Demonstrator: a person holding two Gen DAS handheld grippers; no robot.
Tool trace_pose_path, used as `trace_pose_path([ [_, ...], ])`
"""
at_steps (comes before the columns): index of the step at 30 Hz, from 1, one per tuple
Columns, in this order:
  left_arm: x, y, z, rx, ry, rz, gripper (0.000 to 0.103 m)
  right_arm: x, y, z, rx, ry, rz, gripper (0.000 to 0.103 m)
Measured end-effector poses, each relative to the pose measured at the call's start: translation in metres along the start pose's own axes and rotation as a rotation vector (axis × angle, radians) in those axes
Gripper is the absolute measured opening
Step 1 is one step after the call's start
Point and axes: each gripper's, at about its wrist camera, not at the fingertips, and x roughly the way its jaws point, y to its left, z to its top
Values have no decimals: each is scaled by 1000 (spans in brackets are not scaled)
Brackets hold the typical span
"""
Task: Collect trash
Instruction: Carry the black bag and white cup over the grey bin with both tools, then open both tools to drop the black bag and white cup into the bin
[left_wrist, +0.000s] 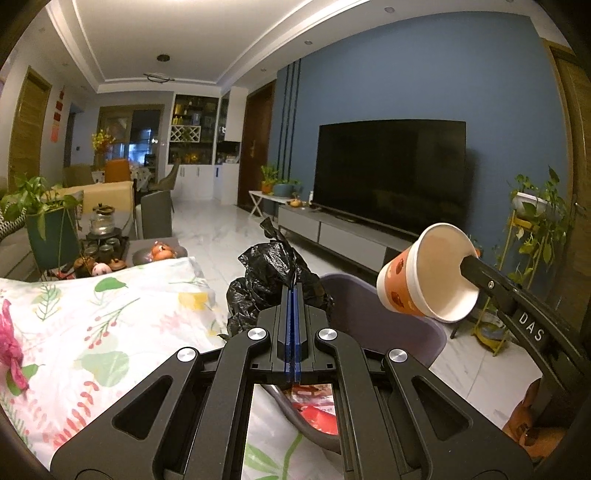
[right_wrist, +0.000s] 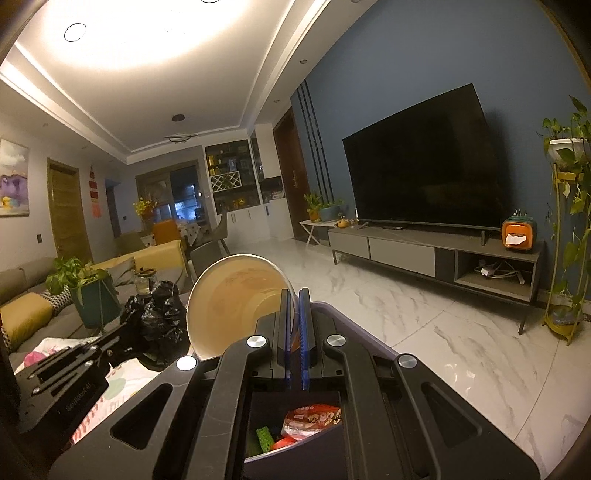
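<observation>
With my right gripper (right_wrist: 294, 314) pinching the paper cup (left_wrist: 428, 275) by its rim, cup axis tipped toward nine o'clock, the bin (right_wrist: 369, 334) sits directly beneath at six; my left gripper (left_wrist: 293, 295) is clamped on the black bag (left_wrist: 273, 269).

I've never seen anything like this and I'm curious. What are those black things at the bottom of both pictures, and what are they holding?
Those are two grabbing tools, one in each of a person's hands. Each has a little camera looking along its claw, so you get one picture from each tool. In the left tool's picture, the left claw is shut on a black trash bag, above a flowery cloth. On the right you see the other tool gripping a paper cup by its rim. In the right tool's picture, the right claw pinches that same cup. Below it is a purple bin with wrappers inside.
</observation>
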Motion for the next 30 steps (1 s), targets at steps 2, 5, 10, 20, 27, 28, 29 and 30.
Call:
trace_pose_path([
  [2, 4, -1, 0, 0, 4, -8, 0, 2, 0, 0, 3, 0, 0, 5],
  [5, 8, -5, -1, 7, 8, -18, 0, 2, 2, -1, 6, -6, 0, 5],
  [10, 16, -1, -2, -7, 14, -41, 0, 8, -1, -4, 15, -1, 5, 5],
  [20, 20, 28, -10, -107, 14, -23, 70, 19, 4, -11, 23, 14, -8, 52],
  [27, 2, 49, -14, -160, -6, 64, 85, 8, 11, -17, 19, 18, -22, 59],
  [28, -1, 51, -15, -160, -6, 77, 86, 7, 12, -16, 18, 17, -24, 62],
  [29, -5, 53, -17, -157, -8, 98, 86, 4, 13, -17, 17, 15, -24, 63],
  [30, -9, 54, -18, -153, -8, 111, 87, 3, 14, -17, 15, 17, -20, 64],
])
